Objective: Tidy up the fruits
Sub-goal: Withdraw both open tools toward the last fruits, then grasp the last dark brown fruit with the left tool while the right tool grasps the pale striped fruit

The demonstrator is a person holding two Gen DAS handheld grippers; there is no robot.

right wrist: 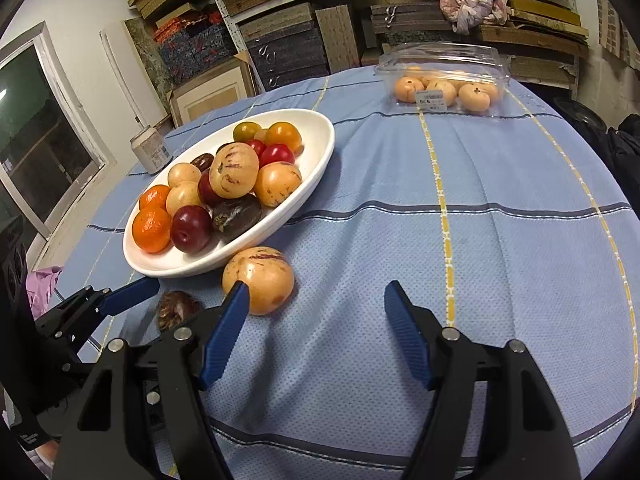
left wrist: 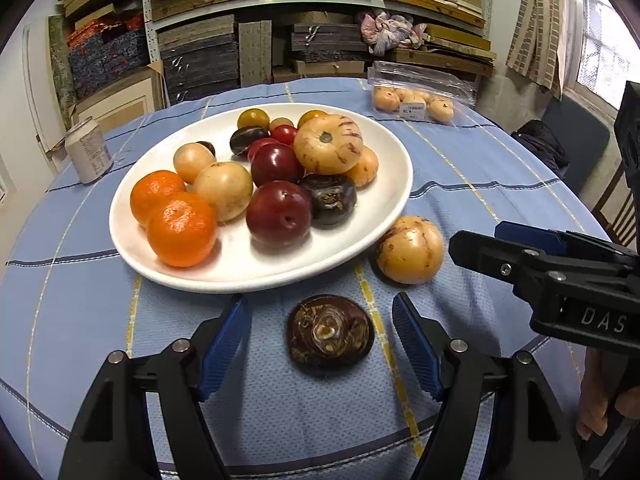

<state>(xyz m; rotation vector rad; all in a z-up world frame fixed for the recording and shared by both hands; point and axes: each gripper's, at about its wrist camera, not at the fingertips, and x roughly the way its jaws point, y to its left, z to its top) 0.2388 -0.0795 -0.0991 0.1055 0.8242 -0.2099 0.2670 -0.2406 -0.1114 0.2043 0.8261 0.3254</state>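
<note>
Can (left wrist: 88,149) beyond plate (left wrist: 372,216) — clamshell (left wrist: 424,80) behind

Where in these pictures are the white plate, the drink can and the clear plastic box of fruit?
white plate (left wrist: 132,236): left wrist view, on the bare near-left rim.
drink can (left wrist: 88,152): left wrist view, on the label side.
clear plastic box (right wrist: 444,54): right wrist view, on the lid.
</note>
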